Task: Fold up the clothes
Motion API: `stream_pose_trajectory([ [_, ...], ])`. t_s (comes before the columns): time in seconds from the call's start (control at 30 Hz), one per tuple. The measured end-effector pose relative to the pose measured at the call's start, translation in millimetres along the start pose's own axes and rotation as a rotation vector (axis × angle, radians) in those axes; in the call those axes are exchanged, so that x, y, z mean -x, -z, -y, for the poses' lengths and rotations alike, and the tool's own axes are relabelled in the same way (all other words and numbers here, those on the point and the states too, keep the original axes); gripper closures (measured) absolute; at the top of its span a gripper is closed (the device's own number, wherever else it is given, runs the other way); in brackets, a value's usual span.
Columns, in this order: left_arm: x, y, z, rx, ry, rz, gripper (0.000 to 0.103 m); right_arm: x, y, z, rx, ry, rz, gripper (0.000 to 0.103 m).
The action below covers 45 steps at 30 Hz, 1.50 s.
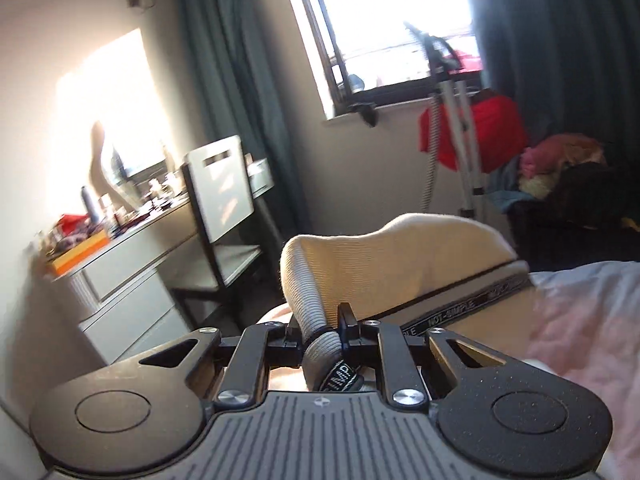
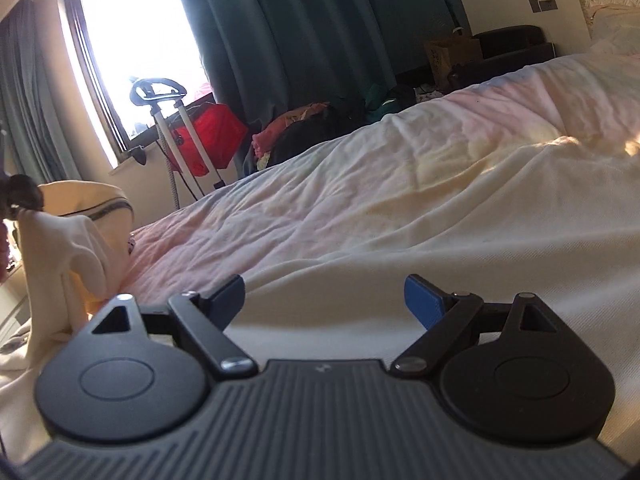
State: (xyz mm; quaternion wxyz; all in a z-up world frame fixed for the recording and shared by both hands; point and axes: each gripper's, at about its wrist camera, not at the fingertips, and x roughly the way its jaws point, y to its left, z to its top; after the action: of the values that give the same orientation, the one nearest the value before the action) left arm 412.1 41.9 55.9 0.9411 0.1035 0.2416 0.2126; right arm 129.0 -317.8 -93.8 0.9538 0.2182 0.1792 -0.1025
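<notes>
My left gripper [image 1: 320, 332] pinches the ribbed grey cuff of the cream garment [image 1: 384, 264], lifted at the bed's near-left edge. My right gripper [image 2: 324, 300] is spread above the pale pink bedspread [image 2: 400, 184]. Beyond stand a red garment steamer [image 2: 188, 136], teal curtains [image 2: 288, 32] and a bright window [image 2: 136, 28].
</notes>
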Motion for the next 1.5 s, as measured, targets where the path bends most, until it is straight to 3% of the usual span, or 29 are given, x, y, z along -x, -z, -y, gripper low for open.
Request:
stream_pose_trajectory([
  [0.1, -32.9, 23.5, -40.9, 0.025, -0.057, -0.122, 0.086, -0.9, 0.9, -1.7, 0.009, -0.003, -0.009, 0.015],
  [0.2, -43.9, 52.6, -81.3, 0.145, 0.002, -0.208, 0.084, -1.8, 2.3, -5.8, 0.032, -0.011, -0.012, 0.015],
  [0.27, -37.3, 65.4, -103.9, 0.246, 0.046, -0.222, 0.075, -2.5, 3.9, -8.7, 0.046, -0.021, -0.017, 0.015],
  [0.37, -11.9, 71.1, -123.2, 0.292, 0.1, -0.188, 0.061, -4.5, 5.1, -12.1, 0.063, -0.036, -0.024, 0.015],
  [0.57, 96.8, 84.0, -129.6, 0.202, 0.209, -0.013, 0.041, -1.8, 6.4, -15.6, 0.079, -0.05, -0.024, 0.015],
  [0.73, 184.8, 108.4, -131.4, 0.238, 0.293, -0.003, 0.027, 6.3, 6.9, -22.1, 0.112, -0.074, -0.013, 0.015],
  [0.93, 262.9, 157.3, -121.8, 0.151, 0.38, -0.031, 0.026, 22.0, 5.8, -36.9, 0.173, -0.18, -0.017, 0.015],
  [1.07, 277.2, 176.3, -119.3, 0.134, 0.356, 0.01, 0.026, 35.7, 6.7, -46.0, 0.221, -0.234, -0.012, 0.015],
  [1.13, 273.7, 183.5, -124.7, 0.172, 0.356, 0.008, 0.026, 42.0, 6.8, -47.8, 0.22, -0.266, -0.026, 0.015],
  [1.37, 264.9, 190.2, -160.4, 0.268, 0.396, -0.013, 0.025, 37.5, 10.1, -55.4, 0.091, -0.475, -0.257, 0.015],
  [1.5, 260.2, 198.5, -170.9, 0.291, 0.384, -0.021, 0.025, 26.7, 4.9, -86.7, 0.063, -0.527, -0.32, 0.015],
])
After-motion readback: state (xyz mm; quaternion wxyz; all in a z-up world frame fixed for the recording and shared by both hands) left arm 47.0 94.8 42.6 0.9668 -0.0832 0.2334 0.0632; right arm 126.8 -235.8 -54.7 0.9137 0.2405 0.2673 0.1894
